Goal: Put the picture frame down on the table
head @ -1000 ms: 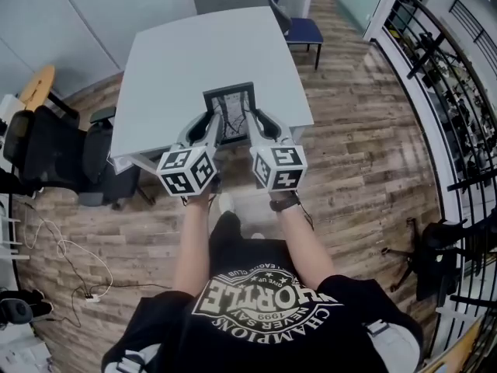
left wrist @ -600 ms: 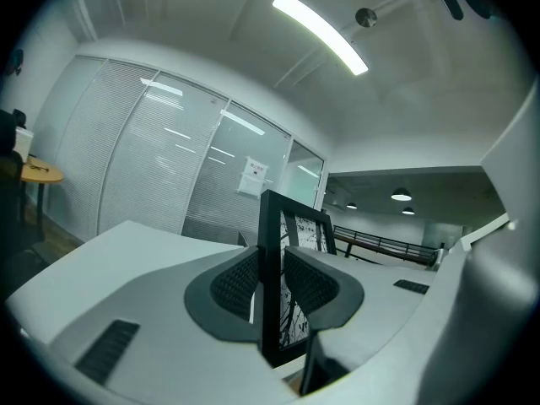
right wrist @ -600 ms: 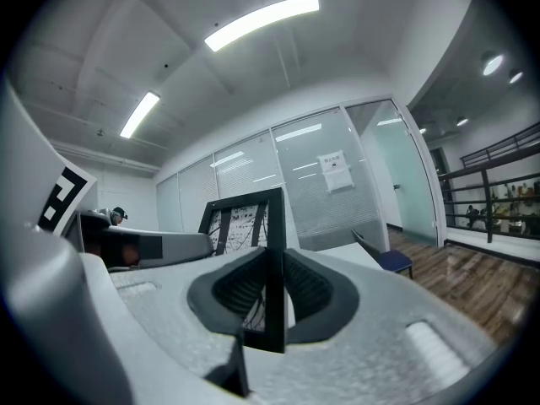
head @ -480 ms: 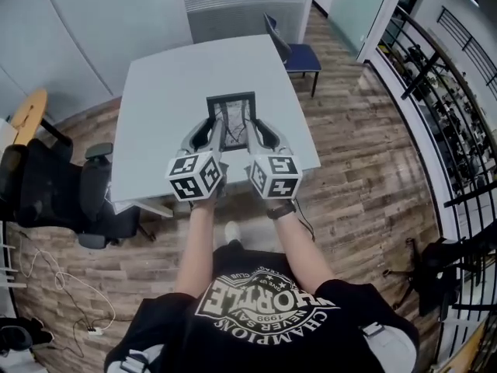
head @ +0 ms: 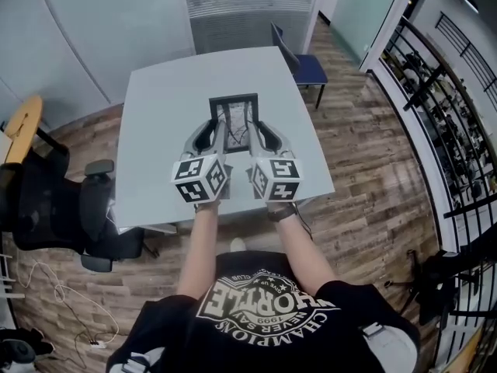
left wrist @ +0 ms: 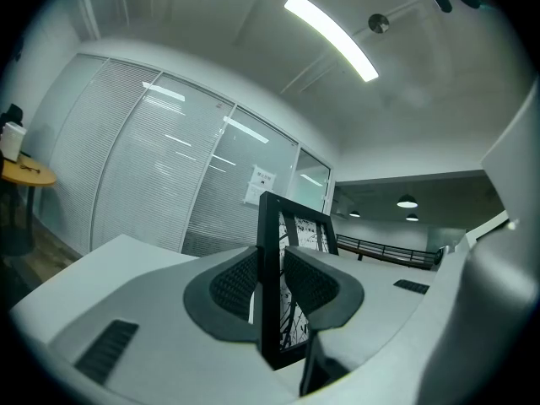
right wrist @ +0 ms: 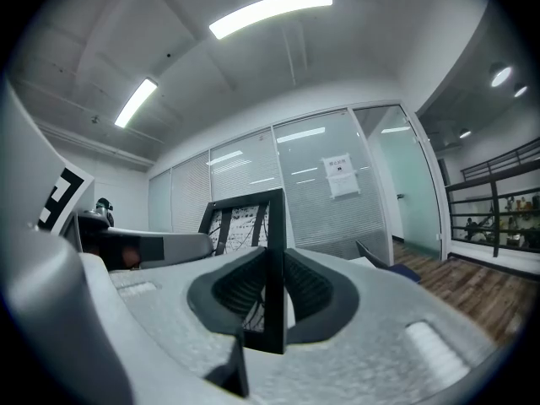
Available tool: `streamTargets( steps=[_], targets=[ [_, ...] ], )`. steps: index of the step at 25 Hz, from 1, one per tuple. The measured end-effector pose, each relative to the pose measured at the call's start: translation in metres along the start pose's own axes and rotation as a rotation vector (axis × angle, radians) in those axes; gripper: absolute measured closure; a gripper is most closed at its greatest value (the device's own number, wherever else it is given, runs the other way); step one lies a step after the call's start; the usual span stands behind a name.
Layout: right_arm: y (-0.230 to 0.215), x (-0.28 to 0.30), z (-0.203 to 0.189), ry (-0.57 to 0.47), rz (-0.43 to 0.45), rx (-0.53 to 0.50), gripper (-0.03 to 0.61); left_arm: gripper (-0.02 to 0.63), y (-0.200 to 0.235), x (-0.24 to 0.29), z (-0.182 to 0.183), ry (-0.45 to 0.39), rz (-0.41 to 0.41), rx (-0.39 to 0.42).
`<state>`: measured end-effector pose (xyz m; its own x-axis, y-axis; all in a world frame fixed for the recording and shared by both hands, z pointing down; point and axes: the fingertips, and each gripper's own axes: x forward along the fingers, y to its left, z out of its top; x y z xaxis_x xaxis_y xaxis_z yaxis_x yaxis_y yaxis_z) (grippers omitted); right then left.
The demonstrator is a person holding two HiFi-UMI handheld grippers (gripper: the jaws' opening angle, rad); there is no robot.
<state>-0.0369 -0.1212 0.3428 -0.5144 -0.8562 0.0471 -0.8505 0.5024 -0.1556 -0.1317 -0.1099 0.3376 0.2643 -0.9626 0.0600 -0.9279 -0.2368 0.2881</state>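
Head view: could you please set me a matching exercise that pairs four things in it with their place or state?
Things:
1. frame
2. left tool
3. blue chair
4. black chair

Places or states:
a. by the far right corner of the table
b. shut on the frame's left edge
c. gripped at both side edges
d. left of the table, on the wood floor

Pairs: 1-c, 2-b, 3-a, 4-d
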Motion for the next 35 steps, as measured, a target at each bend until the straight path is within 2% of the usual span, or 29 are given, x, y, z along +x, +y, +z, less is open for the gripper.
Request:
streamTargets(
  steps=[6, 11, 15, 19, 27, 35],
  targets=[
    [0.007, 0.041, -0.016, 0.02, -0.03, -0.028, 0.515, 0.523, 0.041, 0.023, -0.008, 0.0, -0.012, -0.037],
    [-0.007, 0.073, -0.039, 0.092, -0.046, -0.033, 0.515, 0.524, 0.062, 0.053, -0.029, 0.051, -0.01, -0.077],
    [-0.023, 0.104, -0.059, 0.127, -0.048, -0.014, 0.515, 0.525, 0.08, 0.085, -0.046, 0.088, 0.007, -0.078],
    [-0.049, 0.143, -0.083, 0.185, -0.064, -0.003, 0.515, 0.523, 0.1, 0.128, -0.069, 0.141, 0.027, -0.107],
    [-0.116, 0.198, -0.132, 0.346, -0.122, 0.031, 0.515, 0.523, 0.113, 0.21, -0.126, 0.277, 0.038, -0.177],
    [-0.176, 0.238, -0.204, 0.511, -0.167, 0.076, 0.514, 0.523, 0.128, 0.276, -0.203, 0.433, 0.064, -0.23]
  ],
)
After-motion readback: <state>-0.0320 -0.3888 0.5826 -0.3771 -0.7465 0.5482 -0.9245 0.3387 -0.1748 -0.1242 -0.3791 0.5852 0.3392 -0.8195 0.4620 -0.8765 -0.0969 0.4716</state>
